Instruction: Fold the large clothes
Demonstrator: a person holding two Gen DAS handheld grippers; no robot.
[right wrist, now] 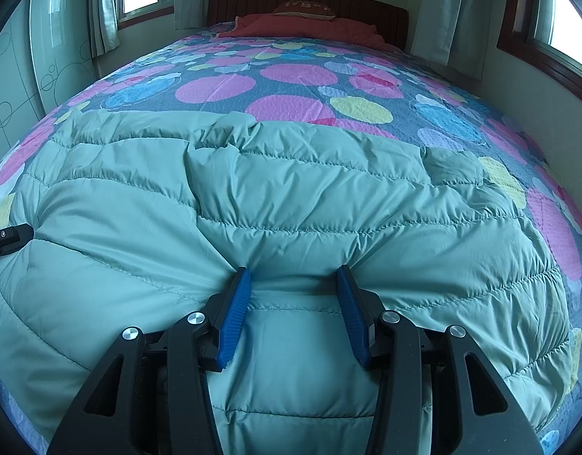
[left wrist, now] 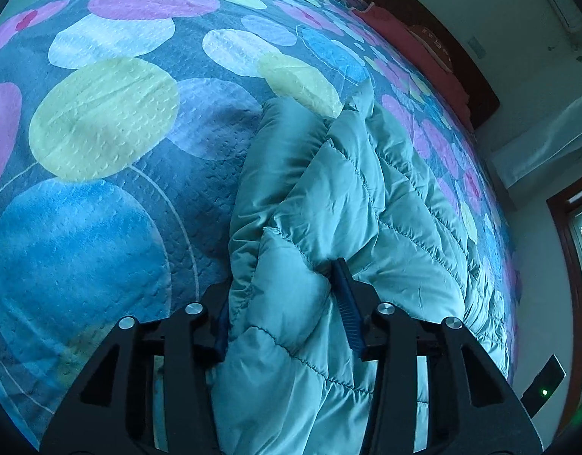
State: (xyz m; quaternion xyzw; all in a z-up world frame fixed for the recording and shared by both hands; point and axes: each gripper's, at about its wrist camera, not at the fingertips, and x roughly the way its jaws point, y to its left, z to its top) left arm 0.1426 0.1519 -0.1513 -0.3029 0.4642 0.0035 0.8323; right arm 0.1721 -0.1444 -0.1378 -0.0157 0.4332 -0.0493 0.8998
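Evidently we are at the gripping step: the teal quilted down jacket (right wrist: pixel 291 197) lies spread across the bed's circle-print bedspread (right wrist: pixel 291 76). Our left gripper (left wrist: pixel 283 284) is clamped on a bunched fold at one end. Our right gripper (right wrist: pixel 294 276) stands wide apart, pads pressing fabric, not yet pinching; next it must close, then both lift together.

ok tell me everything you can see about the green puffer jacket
The puffer jacket is pale teal-green, quilted in stitched horizontal channels, with smooth, slightly shiny fabric that looks padded. It lies spread and rumpled across the near end of the circle-patterned bedspread, one flap folded over its top. The left gripper has a thick bunched fold between its blue pads. The right gripper presses into it, jaws apart with fabric bulging between them. No zip or hood is visible.
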